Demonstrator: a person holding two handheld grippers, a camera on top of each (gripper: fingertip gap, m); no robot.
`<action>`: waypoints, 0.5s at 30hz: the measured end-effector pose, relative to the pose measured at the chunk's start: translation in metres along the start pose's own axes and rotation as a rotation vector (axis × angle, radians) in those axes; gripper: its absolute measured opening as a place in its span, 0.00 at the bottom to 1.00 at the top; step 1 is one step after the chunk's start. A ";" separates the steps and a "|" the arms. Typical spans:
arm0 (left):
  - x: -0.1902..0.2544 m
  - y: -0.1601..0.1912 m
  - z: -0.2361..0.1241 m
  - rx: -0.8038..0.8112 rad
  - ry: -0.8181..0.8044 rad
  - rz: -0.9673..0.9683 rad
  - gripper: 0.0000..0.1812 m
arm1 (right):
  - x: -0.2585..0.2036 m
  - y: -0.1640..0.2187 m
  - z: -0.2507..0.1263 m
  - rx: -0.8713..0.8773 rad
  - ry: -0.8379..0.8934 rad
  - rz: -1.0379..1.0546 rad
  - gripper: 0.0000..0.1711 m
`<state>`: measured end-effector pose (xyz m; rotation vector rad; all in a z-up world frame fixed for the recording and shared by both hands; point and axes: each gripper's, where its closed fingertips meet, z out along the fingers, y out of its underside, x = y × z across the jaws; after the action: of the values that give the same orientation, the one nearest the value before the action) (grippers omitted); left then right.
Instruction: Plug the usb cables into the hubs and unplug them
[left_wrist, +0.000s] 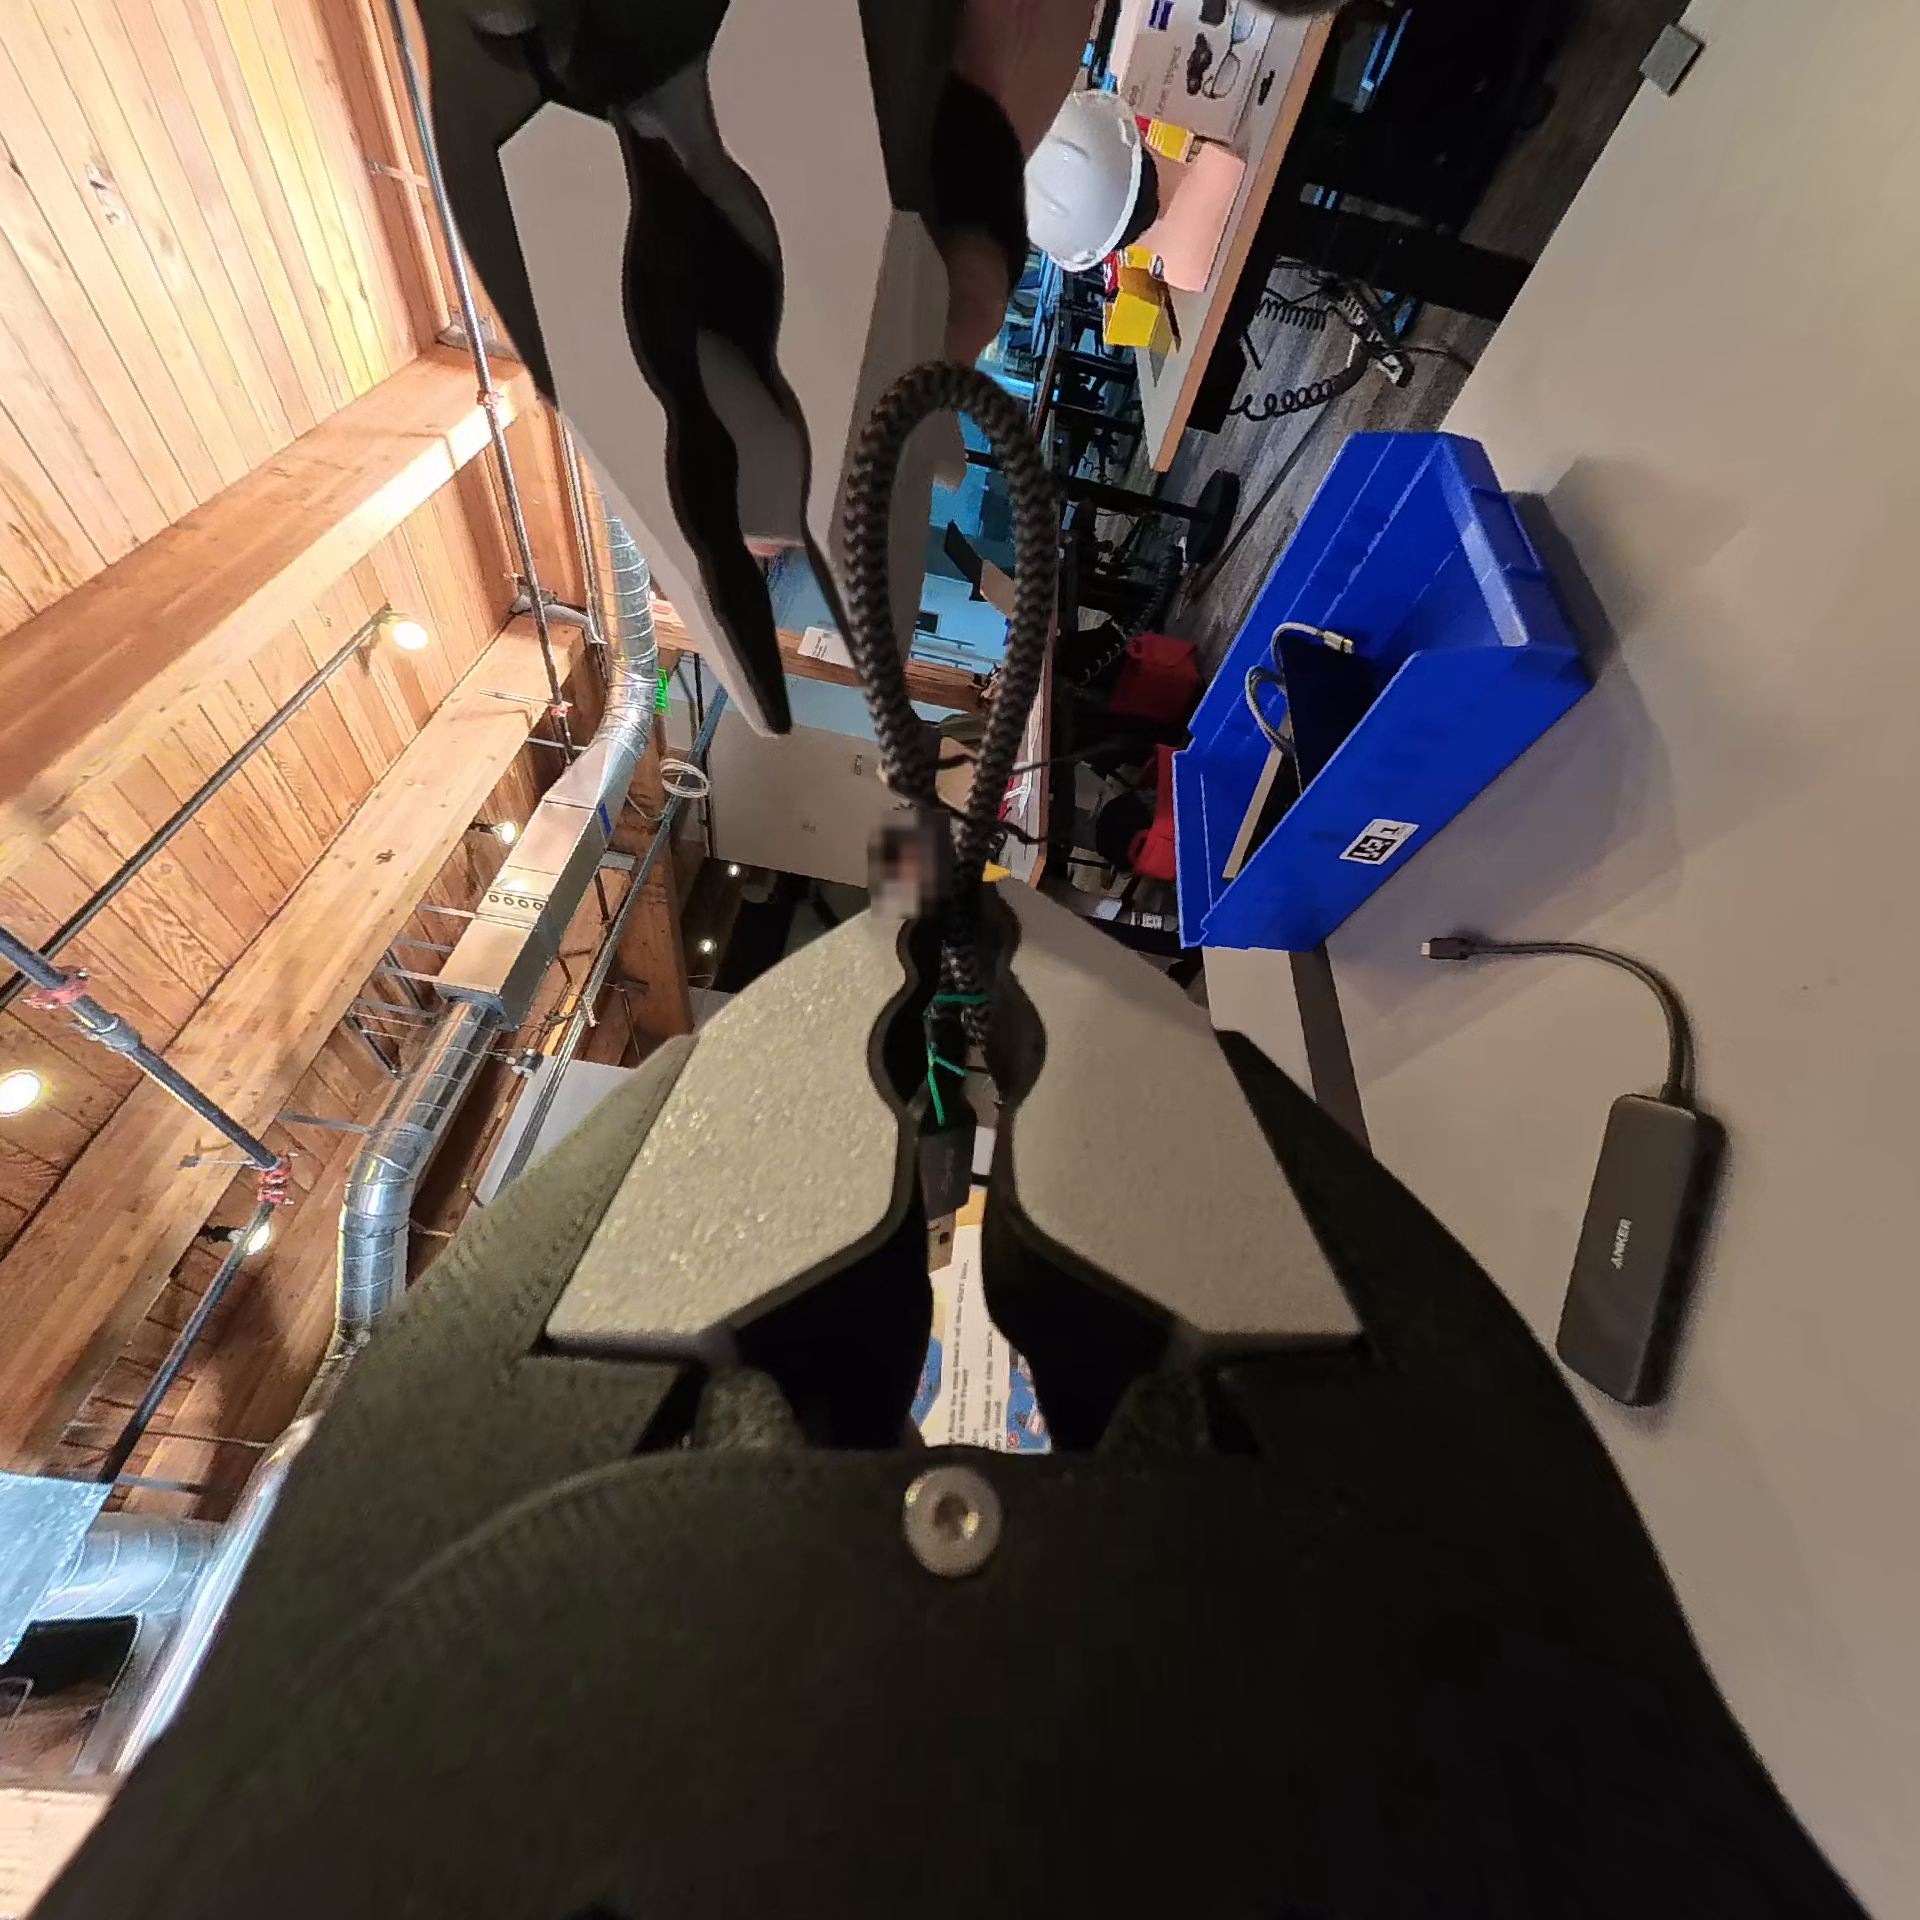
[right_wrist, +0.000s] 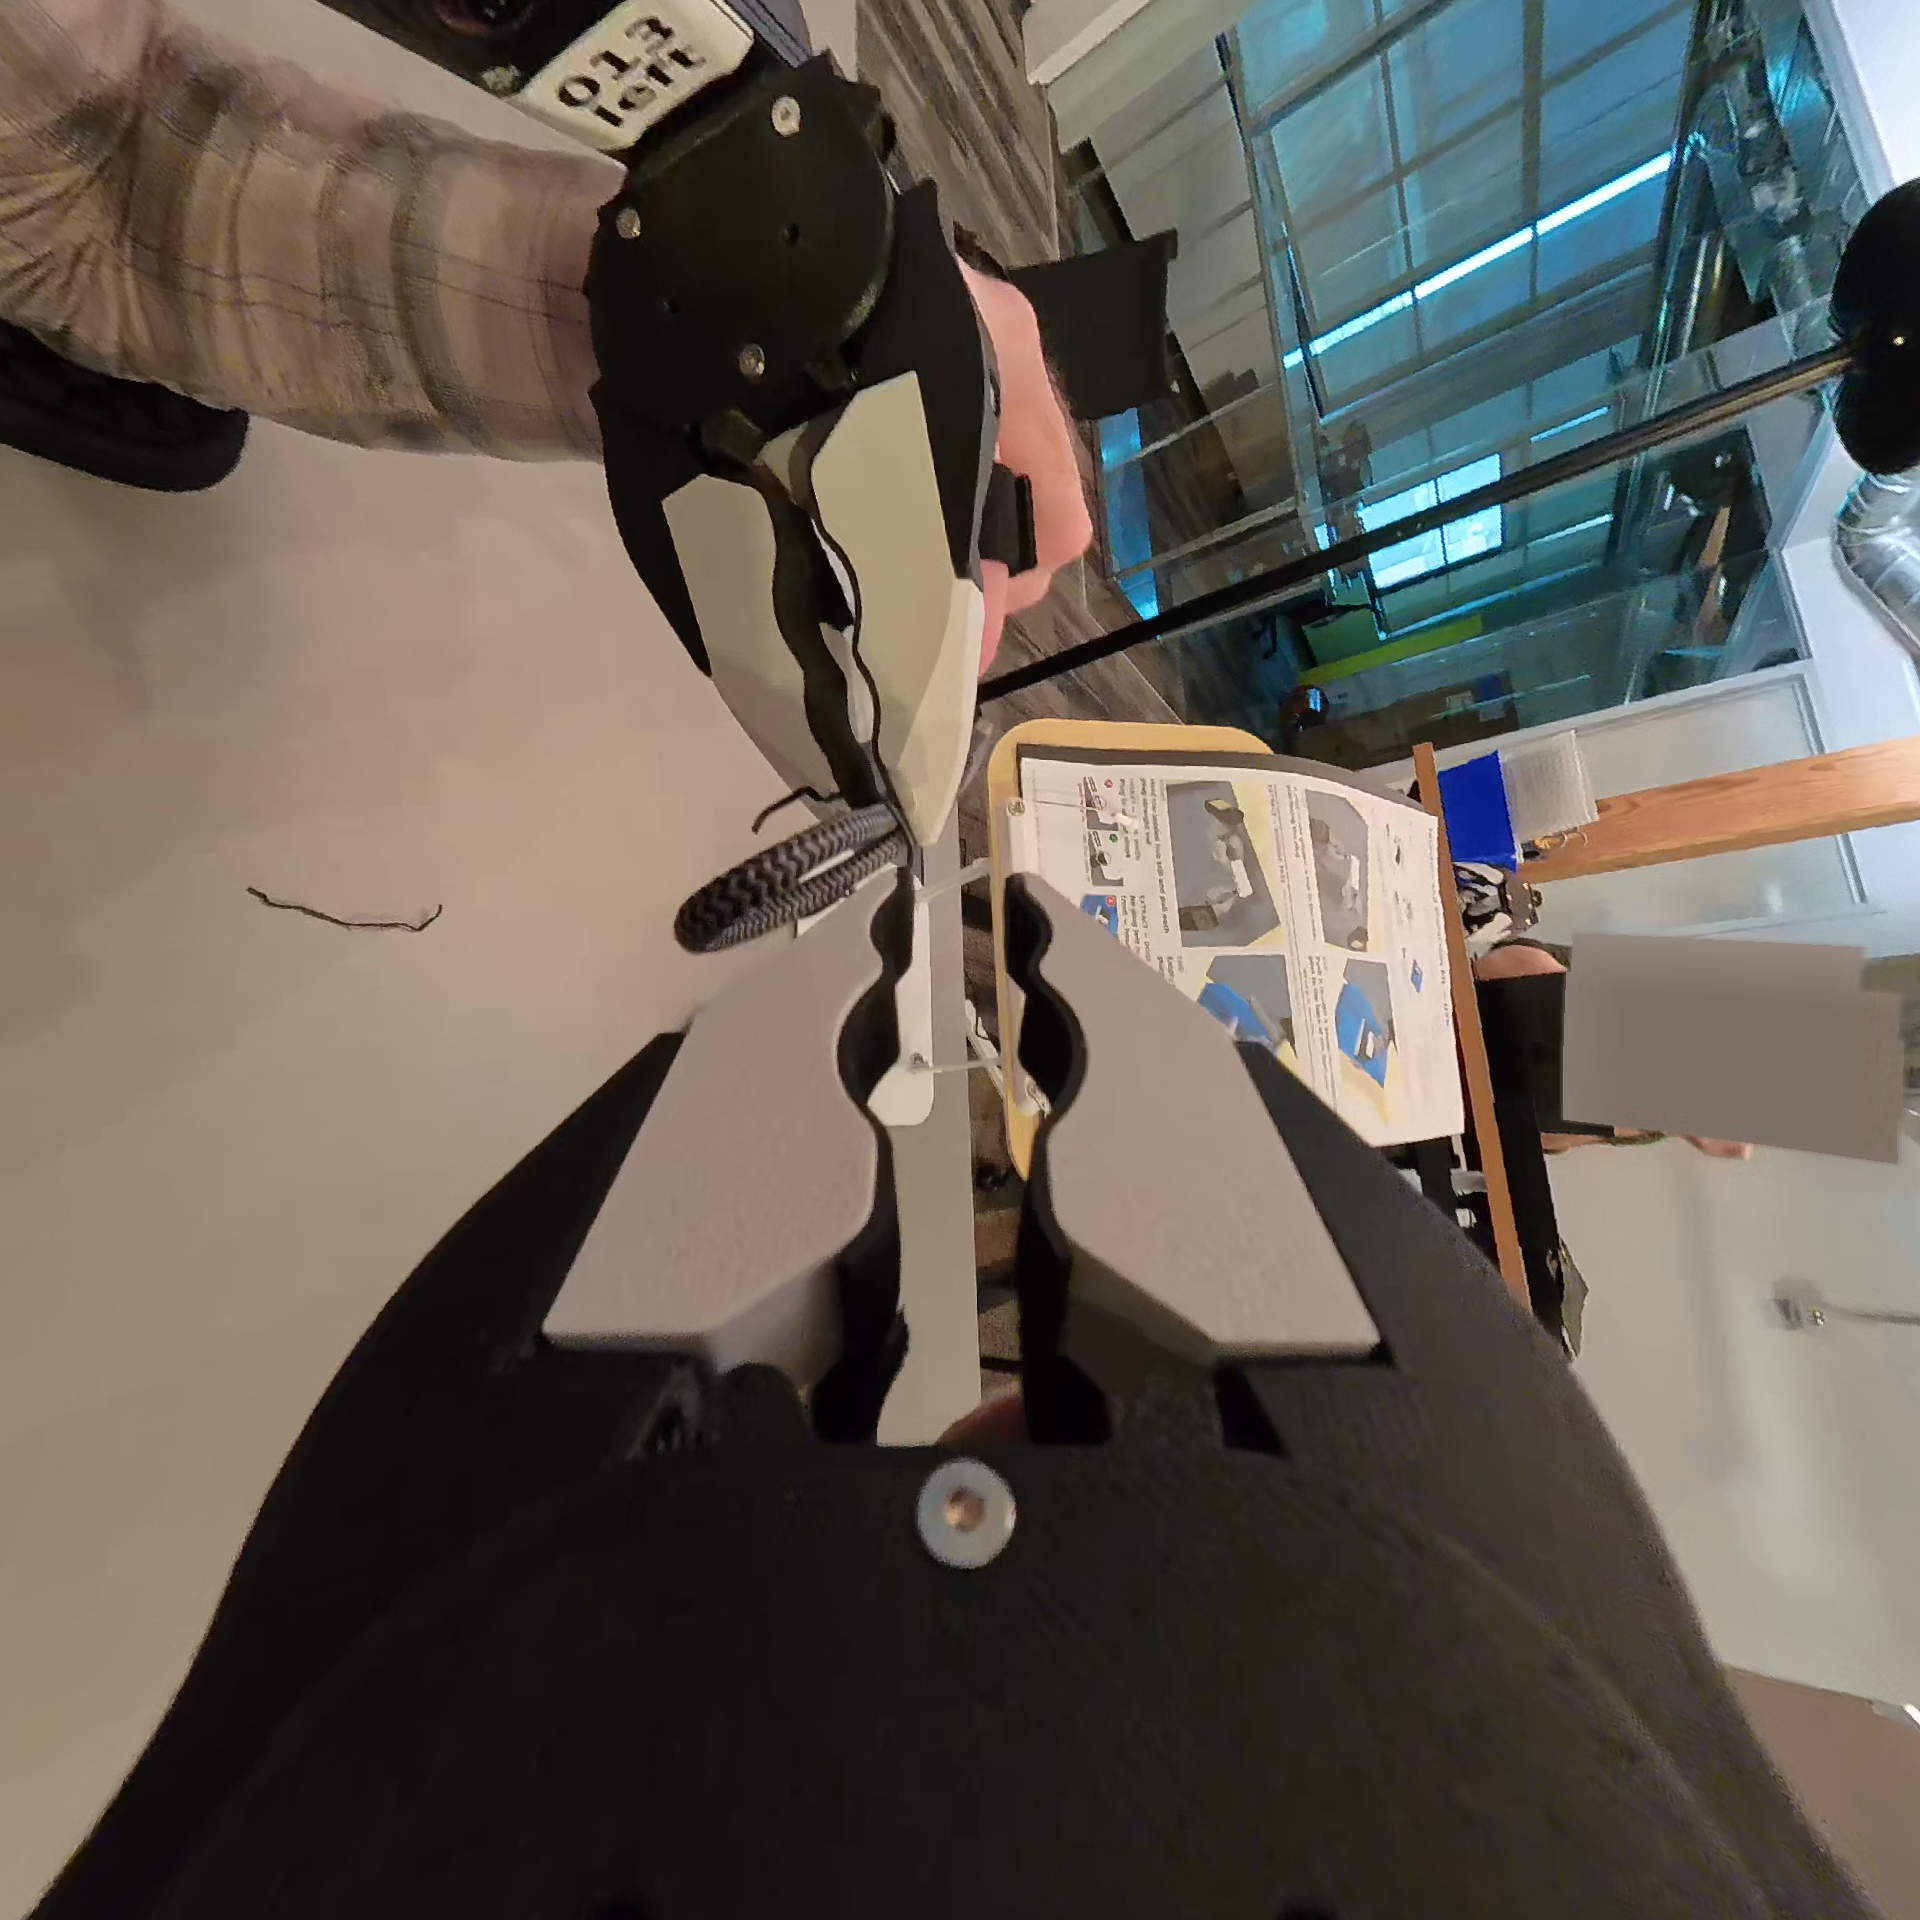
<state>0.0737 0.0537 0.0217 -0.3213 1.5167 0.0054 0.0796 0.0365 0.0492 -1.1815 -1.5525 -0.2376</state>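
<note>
My left gripper (left_wrist: 956, 935) is shut on a black-and-grey braided USB cable (left_wrist: 1023, 540). The cable is folded into a loop that sticks out beyond the fingertips, bound with a green tie (left_wrist: 943, 1049). A dark plug (left_wrist: 940, 1174) sits between the fingers. A dark grey hub (left_wrist: 1640, 1247) with a short lead lies on the white table (left_wrist: 1766, 520), off to the right, with nothing plugged in. My right gripper (right_wrist: 961, 909) is open and empty. In its view a hand holds the left gripper (right_wrist: 902, 821), and the cable loop (right_wrist: 769, 896) is just left of my right fingertips.
A blue bin (left_wrist: 1455, 665) holding more cables stands on the table beyond the hub. A loose black thread (right_wrist: 343, 916) lies on the table (right_wrist: 312, 675). An instruction sheet on a board (right_wrist: 1226, 935) stands past the table edge. A white hard hat (left_wrist: 1081, 177) sits on a far desk. Both grippers' tips are close together, under 4 cm apart. My left tips are roughly 30 cm from the loose black thread (right_wrist: 343, 916).
</note>
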 end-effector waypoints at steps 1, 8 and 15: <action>-0.001 0.001 -0.001 -0.006 -0.005 -0.001 0.04 | 0.003 0.003 -0.002 -0.011 0.019 0.017 0.09; -0.013 0.019 0.002 -0.101 -0.059 -0.024 0.03 | 0.005 0.033 -0.009 0.026 0.148 0.443 0.33; -0.017 0.030 0.011 -0.172 -0.107 -0.027 0.04 | -0.009 0.030 0.023 0.183 0.297 0.770 0.39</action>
<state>0.0773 0.0877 0.0321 -0.4721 1.4089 0.1308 0.0867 0.0619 0.0209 -1.4310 -0.7662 0.2285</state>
